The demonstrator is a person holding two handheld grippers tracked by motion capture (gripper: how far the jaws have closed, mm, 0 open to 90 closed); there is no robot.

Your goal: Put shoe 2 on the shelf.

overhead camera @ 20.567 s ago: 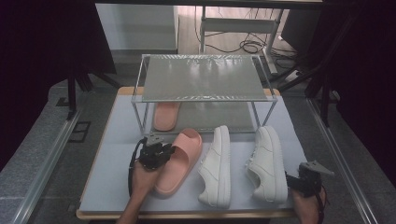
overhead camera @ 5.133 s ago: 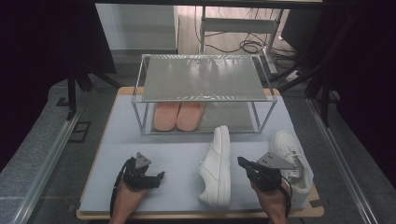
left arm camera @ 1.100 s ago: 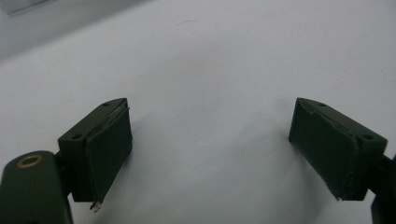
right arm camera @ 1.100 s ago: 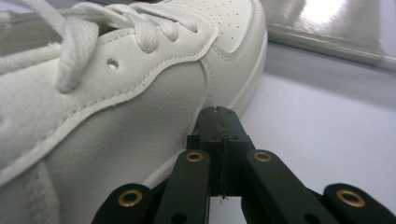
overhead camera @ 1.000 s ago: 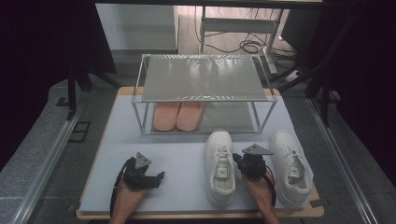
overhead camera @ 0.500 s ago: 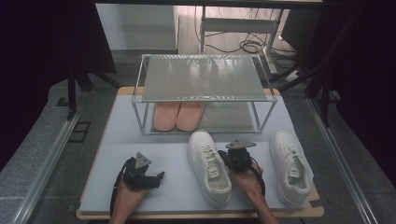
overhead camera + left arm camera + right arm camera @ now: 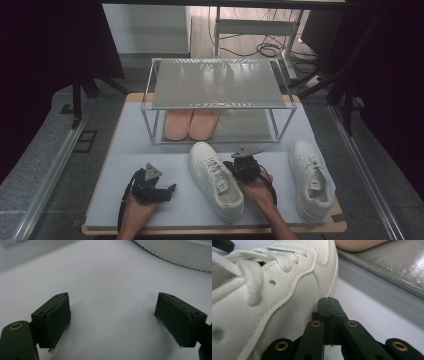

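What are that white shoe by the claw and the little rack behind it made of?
Shoe: probably smooth leather or imitation, matte, with stitched seams, punched holes and woven laces. Rack: likely metal, with thin silvery posts and glossy shelves that reflect light.

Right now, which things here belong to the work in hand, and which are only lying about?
In the work:
right gripper, shut, against the left white sneaker
right white sneaker
shoe rack

Not in use:
left gripper, open, resting on the table
pink slippers under the rack
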